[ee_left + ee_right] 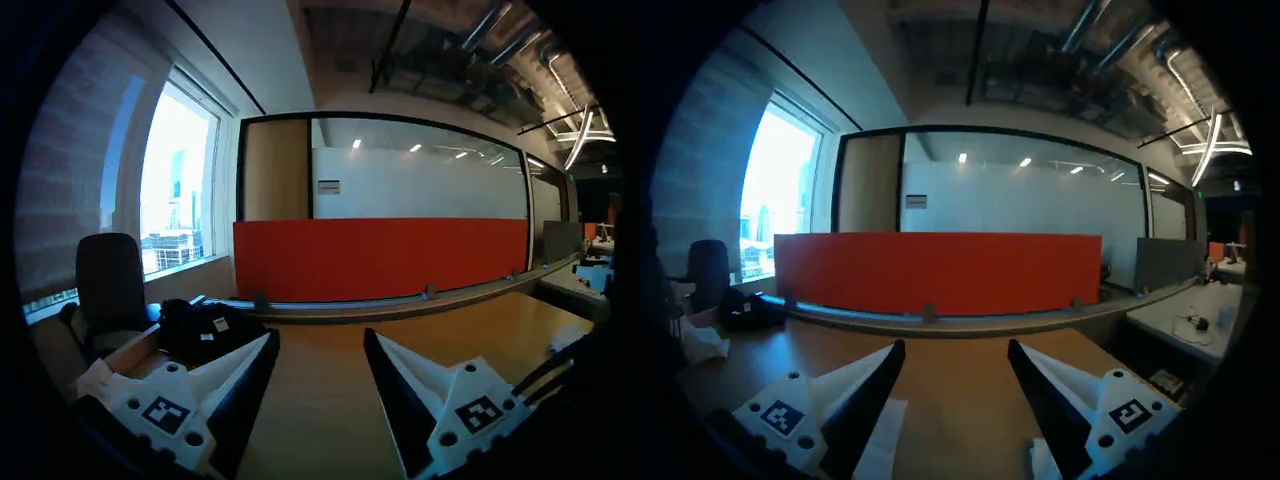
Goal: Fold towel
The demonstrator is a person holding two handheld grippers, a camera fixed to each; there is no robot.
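Desk [320, 400] of bare wood runs ahead of you to one red partition [376, 260], with open room between both pairs of fingers. One window [180, 184] and one chair [108, 280] stand at the left, with one black bag [204, 328] near your left gripper [320, 333], which is spread wide and grips nothing. Your right gripper [956, 346] is likewise spread, above the white towel [884, 436], whose edges show beneath both fingers. Each finger carries one square marker [164, 414]. The wall sign [329, 186] is too small to read.
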